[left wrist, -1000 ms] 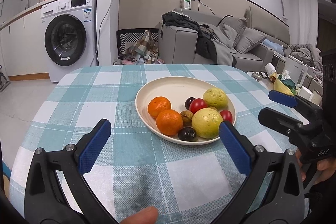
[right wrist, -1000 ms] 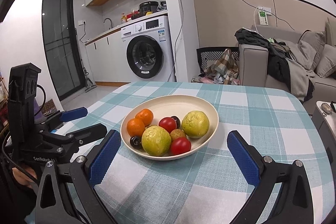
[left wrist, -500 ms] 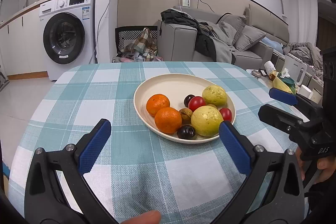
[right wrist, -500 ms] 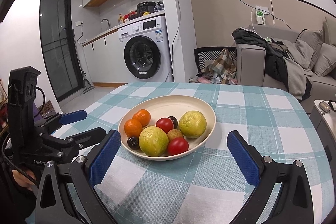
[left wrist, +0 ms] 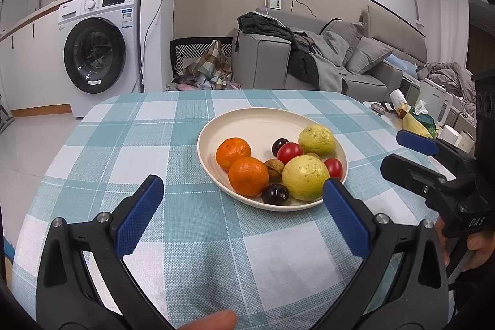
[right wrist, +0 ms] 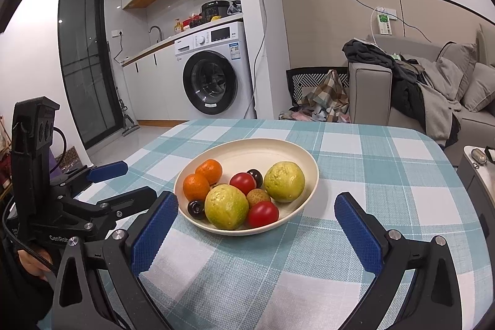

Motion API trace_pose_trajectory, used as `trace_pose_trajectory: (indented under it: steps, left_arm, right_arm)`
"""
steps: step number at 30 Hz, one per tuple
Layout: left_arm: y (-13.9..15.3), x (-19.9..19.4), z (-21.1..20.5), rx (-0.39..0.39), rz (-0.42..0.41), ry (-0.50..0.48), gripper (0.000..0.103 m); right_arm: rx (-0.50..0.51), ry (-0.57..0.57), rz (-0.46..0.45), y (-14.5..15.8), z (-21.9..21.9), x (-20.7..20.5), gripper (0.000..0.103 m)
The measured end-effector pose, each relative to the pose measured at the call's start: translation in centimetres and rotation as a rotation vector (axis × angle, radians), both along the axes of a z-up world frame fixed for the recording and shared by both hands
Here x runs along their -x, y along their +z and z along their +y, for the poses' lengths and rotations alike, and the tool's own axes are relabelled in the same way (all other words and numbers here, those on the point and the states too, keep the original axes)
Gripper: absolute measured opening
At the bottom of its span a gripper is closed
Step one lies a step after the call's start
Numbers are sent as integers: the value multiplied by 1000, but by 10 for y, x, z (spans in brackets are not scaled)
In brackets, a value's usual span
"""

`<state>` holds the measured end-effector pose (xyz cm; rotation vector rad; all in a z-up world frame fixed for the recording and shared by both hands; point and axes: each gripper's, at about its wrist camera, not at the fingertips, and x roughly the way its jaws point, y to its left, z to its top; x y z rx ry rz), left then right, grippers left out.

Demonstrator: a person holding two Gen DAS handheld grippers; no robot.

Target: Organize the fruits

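Observation:
A cream plate (left wrist: 247,119) (right wrist: 272,149) rests on the checked tablecloth (left wrist: 130,144). It holds two oranges (left wrist: 247,180) (right wrist: 195,186), two yellow-green guavas (left wrist: 304,177) (right wrist: 225,206), two red tomatoes (left wrist: 289,152) (right wrist: 263,214), two dark plums (left wrist: 274,194) (right wrist: 196,208) and a small brown fruit (left wrist: 274,166). My left gripper (left wrist: 241,214) stands open just short of the plate's near rim, empty. My right gripper (right wrist: 256,237) is open too, near the plate, with nothing between its fingers. Each gripper shows at the edge of the other's view.
Beyond the table's far edge are a washing machine (left wrist: 99,51), a basket of clothes (left wrist: 204,67) and a grey sofa (left wrist: 309,64). A side table with a kettle (left wrist: 433,105) and clutter sits at the right. A person's hand (left wrist: 476,243) holds the right gripper.
Both grippers have drifted slightly; the plate sits a little lower left in the right wrist view. Jaws stay open and no fruit has moved.

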<state>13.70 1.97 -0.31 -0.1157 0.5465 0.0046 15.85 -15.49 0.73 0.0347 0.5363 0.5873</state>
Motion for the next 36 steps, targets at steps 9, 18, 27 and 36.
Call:
trace_pose_trajectory:
  steps: [9,18,27,36]
  left_arm:
    - [-1,-1,2,3,3,-2,102]
    - [-1,-1,2,4,2,1,102]
    - [-2,-2,3,3,5,5,102]
    - [-2,-2,3,4,4,5,102]
  right_arm:
    - [1,0,-1,0,0,0,103]
    - [4,1,-2,-1,1,-2,103]
    - [5,1,-2,-1,1,-2,103]
    - [6,1,-1,-1,1,-2,103]
